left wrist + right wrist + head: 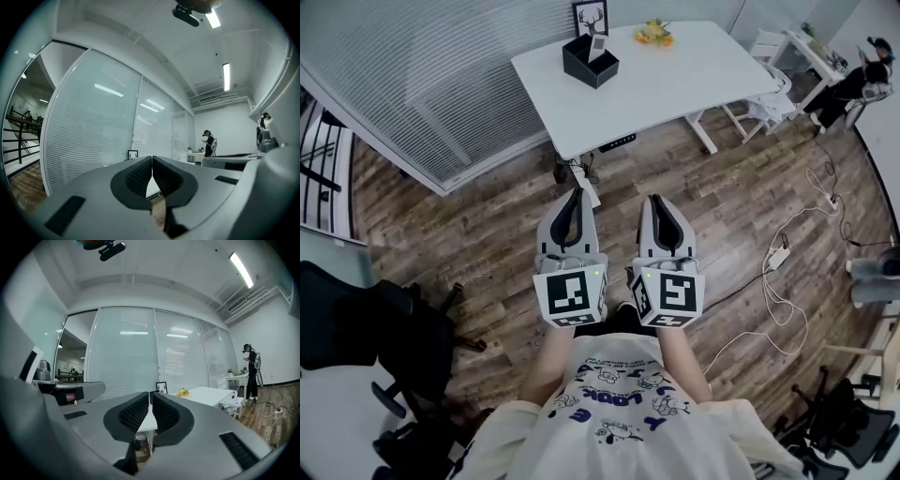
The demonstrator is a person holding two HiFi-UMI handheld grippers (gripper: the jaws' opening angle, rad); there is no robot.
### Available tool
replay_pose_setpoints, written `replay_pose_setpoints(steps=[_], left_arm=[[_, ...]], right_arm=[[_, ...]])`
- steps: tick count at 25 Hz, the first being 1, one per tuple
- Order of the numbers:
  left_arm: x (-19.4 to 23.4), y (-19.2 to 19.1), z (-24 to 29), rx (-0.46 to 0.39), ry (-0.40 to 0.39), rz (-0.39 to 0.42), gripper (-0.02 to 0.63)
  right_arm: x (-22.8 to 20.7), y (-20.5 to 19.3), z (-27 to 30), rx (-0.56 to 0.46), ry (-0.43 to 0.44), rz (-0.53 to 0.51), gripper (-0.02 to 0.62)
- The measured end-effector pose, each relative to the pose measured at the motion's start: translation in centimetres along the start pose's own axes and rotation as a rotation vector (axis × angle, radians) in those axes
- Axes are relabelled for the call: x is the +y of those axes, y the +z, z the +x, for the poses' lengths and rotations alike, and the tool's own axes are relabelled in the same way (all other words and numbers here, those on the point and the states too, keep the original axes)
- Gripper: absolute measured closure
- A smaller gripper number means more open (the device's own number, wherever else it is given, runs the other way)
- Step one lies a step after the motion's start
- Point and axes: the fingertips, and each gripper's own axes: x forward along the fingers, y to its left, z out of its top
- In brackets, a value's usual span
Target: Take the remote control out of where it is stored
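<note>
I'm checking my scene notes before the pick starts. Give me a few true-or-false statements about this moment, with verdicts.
1. The left claw is shut and empty. True.
2. The right claw holds the remote. False: it is shut on nothing, and the remote stands in the box.
3. The box sits on the floor. False: it sits on the table.
4. Yellow flowers lie on the table. True.
</note>
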Motion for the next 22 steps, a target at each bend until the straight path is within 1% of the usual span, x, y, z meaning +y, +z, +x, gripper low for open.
replay_pose_setpoints(steps=[6, 11, 16, 22], left_arm=[[1.0, -0.9, 1.7, 0.022, 0.001, -0.004, 0.591], [1.3, -1.1, 4.2, 0.022, 0.017, 0.006, 0.591], [1.9, -1.8, 8.2, 0.033, 0.059, 0.007, 0.591], [1.4, -1.3, 15.0, 0.028, 0.108, 0.009, 0.591]], right_arm=[[0.2, -0.6, 1.9, 0.016, 0.008, -0.001, 0.549], [-0.6, -0.7, 4.7, 0.02, 0.035, 0.006, 0.549], [-2.3, -0.7, 9.1, 0.025, 0.077, 0.002, 0.549], [-6.0, 0.5, 15.4, 0.024, 0.131, -0.001, 0.549]])
